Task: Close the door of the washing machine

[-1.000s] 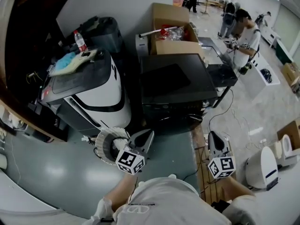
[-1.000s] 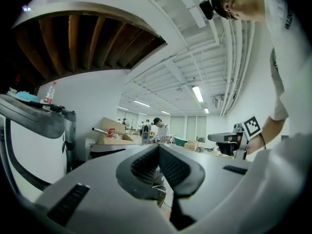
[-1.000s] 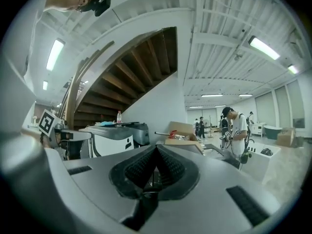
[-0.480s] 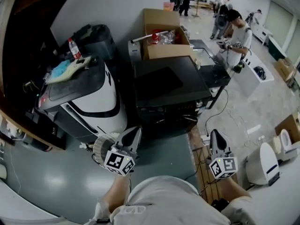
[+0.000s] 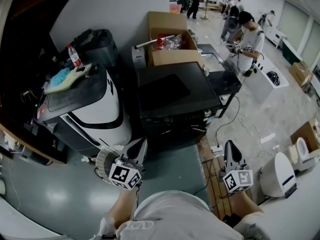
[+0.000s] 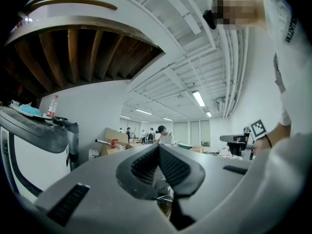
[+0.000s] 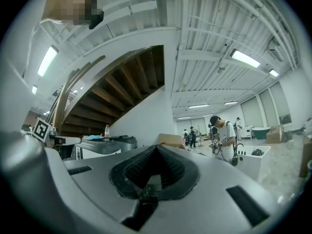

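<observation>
Seen from the head, the washing machine (image 5: pixel 95 111) stands at the left against the wall, a white body with black bands, well apart from both claws. Its dark top panel (image 5: pixel 62 98) lies flat and carries a blue cloth (image 5: pixel 59 77) and a water bottle (image 5: pixel 73 56) standing upright at the back edge. The left claw (image 5: pixel 141 143) is held low in front of the person, pointing level towards the gap between the machine and the black worktop (image 5: pixel 172 91) beside it; its jaws are clenched together with nothing between them. The left gripper view confirms this: the ribbed pads (image 6: pixel 146 165) meet tip to tip on empty air. Just beside this claw, at the foot of the machine, sits a round ribbed white thing (image 5: pixel 104 160) – too much of it is hidden to tell what it is. The right claw (image 5: pixel 229 145) hovers over a wooden strip (image 5: pixel 210 171) on the floor, to the right of the worktop, and it too is clenched on nothing; in its own view the right claw (image 7: pixel 157 147) shows both jaws pressed shut, with the washing machine (image 7: pixel 105 145) off to the left and the bottle (image 7: pixel 107 130) on top of it. Behind the worktop stands an open cardboard box (image 5: pixel 170 36), and further back a person in a white shirt (image 5: pixel 245 39) bends over something. A rounded white appliance (image 5: pixel 277 176) sits on the floor at the far right.
</observation>
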`<action>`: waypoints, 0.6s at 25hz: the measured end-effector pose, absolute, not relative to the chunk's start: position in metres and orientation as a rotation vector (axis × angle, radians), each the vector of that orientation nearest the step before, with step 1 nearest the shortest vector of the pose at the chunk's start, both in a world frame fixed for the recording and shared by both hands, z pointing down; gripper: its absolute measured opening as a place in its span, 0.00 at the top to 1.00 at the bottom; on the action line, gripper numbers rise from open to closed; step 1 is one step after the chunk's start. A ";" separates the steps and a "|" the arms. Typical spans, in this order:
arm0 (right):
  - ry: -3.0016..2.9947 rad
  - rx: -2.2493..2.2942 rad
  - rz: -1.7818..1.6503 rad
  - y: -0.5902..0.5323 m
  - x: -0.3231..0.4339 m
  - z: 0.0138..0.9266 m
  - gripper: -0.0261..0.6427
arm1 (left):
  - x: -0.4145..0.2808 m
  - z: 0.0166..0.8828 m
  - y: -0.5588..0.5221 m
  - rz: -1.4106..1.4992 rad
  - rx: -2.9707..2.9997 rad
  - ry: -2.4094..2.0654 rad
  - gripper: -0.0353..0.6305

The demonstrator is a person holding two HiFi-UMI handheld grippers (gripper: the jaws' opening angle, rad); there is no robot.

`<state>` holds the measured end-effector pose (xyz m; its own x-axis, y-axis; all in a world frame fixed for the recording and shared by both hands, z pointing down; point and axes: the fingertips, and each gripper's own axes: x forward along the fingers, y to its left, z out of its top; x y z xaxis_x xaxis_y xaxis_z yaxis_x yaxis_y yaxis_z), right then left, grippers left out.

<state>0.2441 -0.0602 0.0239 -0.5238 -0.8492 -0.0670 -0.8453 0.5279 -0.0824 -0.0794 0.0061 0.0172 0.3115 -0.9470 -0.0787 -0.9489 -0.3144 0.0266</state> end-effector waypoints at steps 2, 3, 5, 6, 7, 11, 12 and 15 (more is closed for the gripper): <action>2.657 -1.481 -0.057 -0.062 0.246 0.024 0.95 | -0.077 0.015 0.004 0.126 -2.527 1.817 0.94; 2.657 -1.482 -0.055 -0.062 0.247 0.024 0.95 | -0.075 0.014 0.003 0.125 -2.527 1.812 0.94; 2.656 -1.480 -0.050 -0.063 0.250 0.025 0.95 | -0.072 0.014 0.002 0.120 -2.527 1.805 0.94; 2.657 -1.476 -0.049 -0.063 0.251 0.025 0.95 | -0.070 0.015 0.001 0.118 -2.527 1.803 0.94; 2.660 -1.470 -0.049 -0.063 0.251 0.026 0.95 | -0.069 0.015 0.001 0.114 -2.528 1.803 0.94; 2.683 -1.440 -0.045 -0.065 0.252 0.027 0.95 | -0.064 0.019 0.001 0.088 -2.531 1.810 0.94; 2.687 -1.437 -0.041 -0.066 0.253 0.027 0.95 | -0.062 0.021 0.000 0.086 -2.533 1.811 0.94; 2.696 -1.439 -0.047 -0.068 0.254 0.028 0.95 | -0.059 0.024 0.000 0.084 -2.541 1.811 0.94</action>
